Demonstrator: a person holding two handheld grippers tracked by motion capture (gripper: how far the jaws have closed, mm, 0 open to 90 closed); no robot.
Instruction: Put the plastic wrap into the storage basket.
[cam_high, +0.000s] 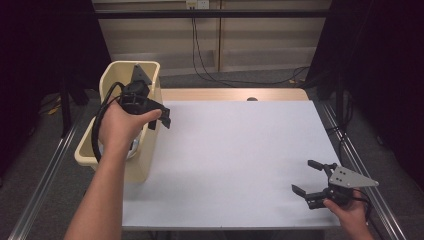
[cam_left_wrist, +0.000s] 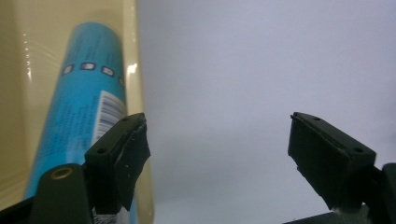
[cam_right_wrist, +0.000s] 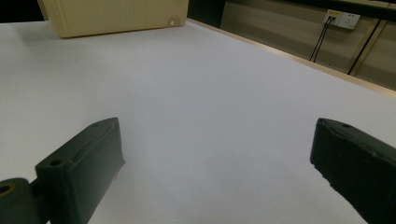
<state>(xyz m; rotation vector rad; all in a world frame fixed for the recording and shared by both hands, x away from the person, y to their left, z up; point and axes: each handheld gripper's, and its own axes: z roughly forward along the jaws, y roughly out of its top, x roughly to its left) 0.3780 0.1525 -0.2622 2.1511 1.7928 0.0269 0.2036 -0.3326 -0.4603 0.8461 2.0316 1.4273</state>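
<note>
From my remote seat, the white table (cam_high: 235, 160) was evenly lit from above while the surroundings stayed dark, glare streaked the cream bin (cam_left_wrist: 133, 70), and the near black jaws looked soft and blurred.

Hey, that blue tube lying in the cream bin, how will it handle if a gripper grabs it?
The blue tube looks round and smooth, so it would probably roll if nudged. Its glossy surface may slip between the pads. Lying along the bin wall, it likely leaves little room for a jaw on that side.

white table (cam_high: 235, 165) bearing cream bin (cam_high: 150, 165)
</note>
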